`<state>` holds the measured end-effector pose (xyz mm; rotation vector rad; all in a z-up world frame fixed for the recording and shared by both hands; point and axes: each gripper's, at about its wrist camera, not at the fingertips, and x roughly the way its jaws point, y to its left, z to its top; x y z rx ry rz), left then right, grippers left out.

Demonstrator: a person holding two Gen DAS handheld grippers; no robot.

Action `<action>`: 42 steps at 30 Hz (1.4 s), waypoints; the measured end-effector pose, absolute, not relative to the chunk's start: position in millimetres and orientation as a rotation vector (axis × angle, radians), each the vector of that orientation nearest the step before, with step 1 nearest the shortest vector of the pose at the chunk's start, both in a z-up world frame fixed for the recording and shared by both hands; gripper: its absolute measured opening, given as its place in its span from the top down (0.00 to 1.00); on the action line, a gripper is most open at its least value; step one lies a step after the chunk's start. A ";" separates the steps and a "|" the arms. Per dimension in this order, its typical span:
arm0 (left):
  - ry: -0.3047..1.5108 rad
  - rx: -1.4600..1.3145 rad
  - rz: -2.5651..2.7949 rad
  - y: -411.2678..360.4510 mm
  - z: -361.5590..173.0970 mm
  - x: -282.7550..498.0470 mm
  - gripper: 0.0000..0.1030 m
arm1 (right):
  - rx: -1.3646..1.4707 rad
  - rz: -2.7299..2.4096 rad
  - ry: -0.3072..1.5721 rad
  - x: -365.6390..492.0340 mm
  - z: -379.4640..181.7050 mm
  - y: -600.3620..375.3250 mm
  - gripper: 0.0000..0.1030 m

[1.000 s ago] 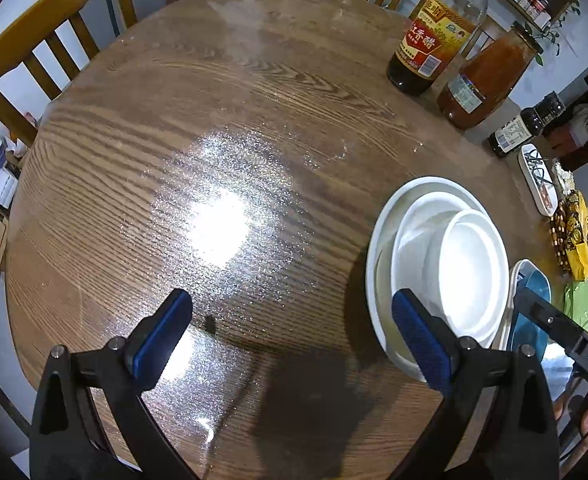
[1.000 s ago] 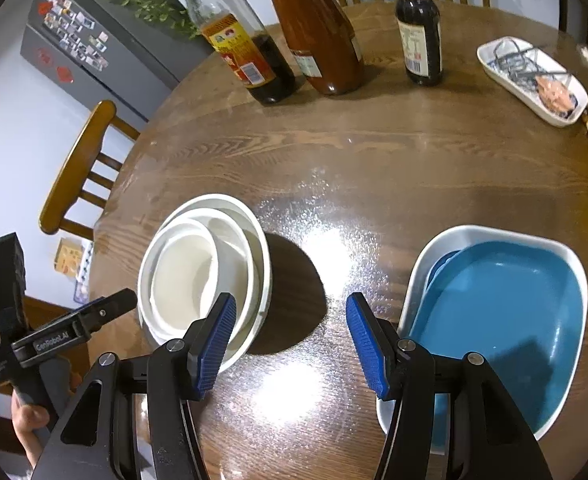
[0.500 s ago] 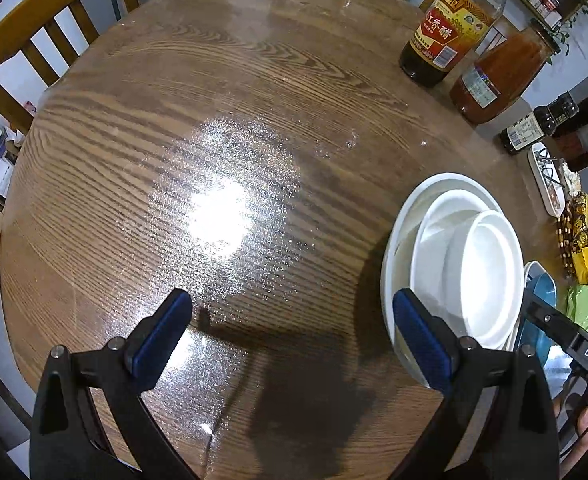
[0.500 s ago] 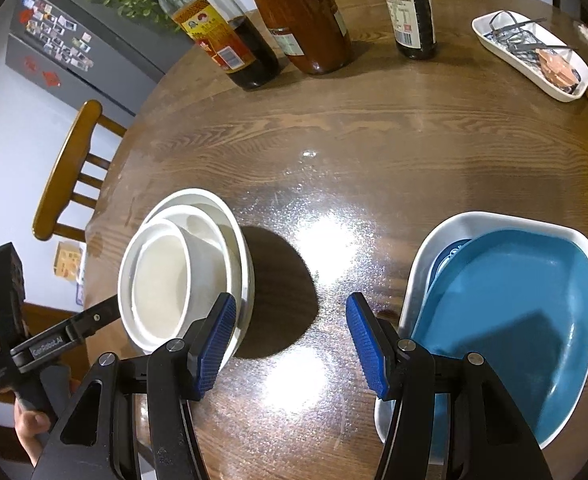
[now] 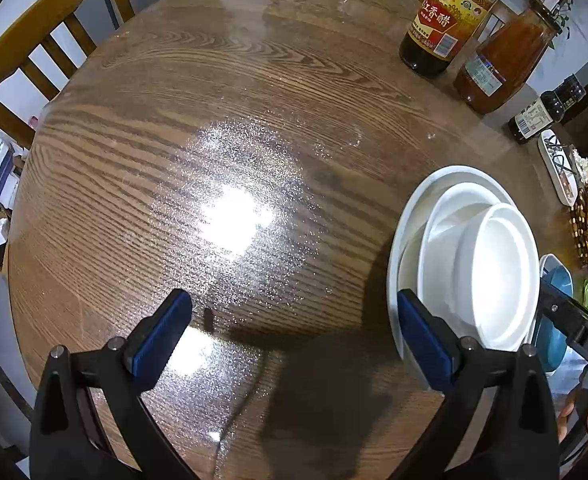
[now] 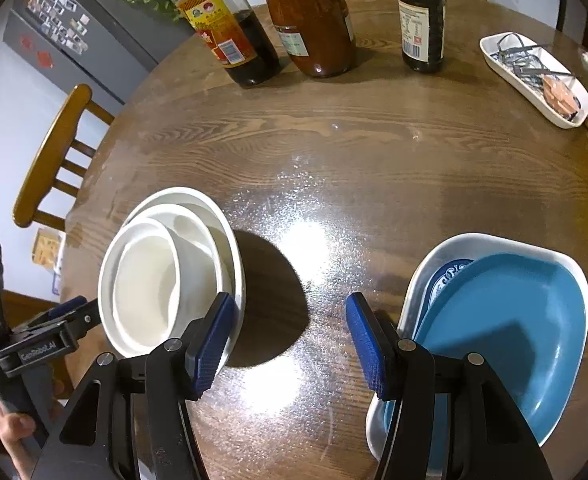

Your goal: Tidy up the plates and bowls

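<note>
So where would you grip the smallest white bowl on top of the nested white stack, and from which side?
Take the smallest white bowl by its raised rim, one finger inside and one outside. It sits off-centre in the stack, so its rim stands clearest on the side away from the blue dish. Coming down from above with the left gripper looks easiest.

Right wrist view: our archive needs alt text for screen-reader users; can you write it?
An open right gripper hangs over a round wooden table, between a stack of white bowls and a blue dish nested in a white one. Three sauce bottles stand at the far edge.
</note>
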<state>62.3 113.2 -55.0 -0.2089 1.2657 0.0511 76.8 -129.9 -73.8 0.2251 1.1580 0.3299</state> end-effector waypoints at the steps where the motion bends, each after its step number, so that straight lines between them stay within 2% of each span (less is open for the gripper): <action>1: 1.265 -0.205 0.052 113.3 -55.1 62.5 0.01 | 0.218 0.326 1.157 77.3 -73.3 -129.3 0.44; 18: 1.233 -0.152 0.068 110.2 -52.7 70.0 0.00 | 0.109 0.278 1.120 81.1 -70.6 -113.8 0.44; 23: 1.223 -0.135 0.059 109.2 -51.2 68.5 0.03 | 0.069 0.275 1.100 78.8 -67.9 -109.7 0.44; 29: 1.210 -0.115 0.046 104.7 -48.3 64.9 0.10 | 0.053 0.277 1.092 79.5 -67.5 -109.4 0.44; 34: 1.199 -0.100 0.025 95.9 -43.2 62.0 0.27 | 0.039 0.273 1.086 78.4 -66.7 -107.0 0.45; 42: 1.198 -0.092 0.008 90.8 -40.5 60.2 0.39 | 0.043 0.281 1.082 76.8 -65.7 -104.8 0.49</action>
